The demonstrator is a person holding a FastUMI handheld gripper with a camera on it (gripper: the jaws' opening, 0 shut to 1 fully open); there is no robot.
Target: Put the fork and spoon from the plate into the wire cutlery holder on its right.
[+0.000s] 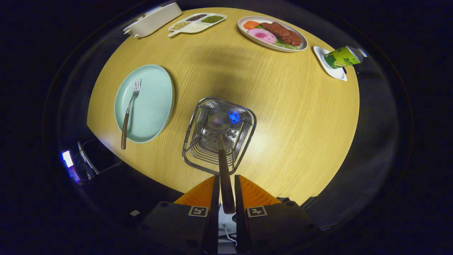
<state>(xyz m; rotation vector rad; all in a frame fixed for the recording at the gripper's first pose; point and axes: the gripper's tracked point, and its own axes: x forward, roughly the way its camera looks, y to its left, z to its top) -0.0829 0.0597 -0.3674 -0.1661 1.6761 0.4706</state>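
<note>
Now: spoon [222,148] pinched by its handle between the two fingers of the gripper [225,193], bowl hanging over the mouth of the wire cutlery holder [218,136]; fork [129,110] untouched on the plate [152,106].

Risks, as judgement: the grip sits on a narrow, smooth handle, so the spoon could pivot or slide when tilted; letting go while the bowl is above the rim, not inside it, could bounce it off the wire onto the table [283,117]; the light holder could tip or skid if the handle levers against its near wall. Fork handle overhangs the plate's near edge, so a careless approach could flick it off. Hard to make out: whether the spoon bowl touches the perforated base or hangs clear, and the true depth of the holder. The handle's end is tucked between the fingers.
</note>
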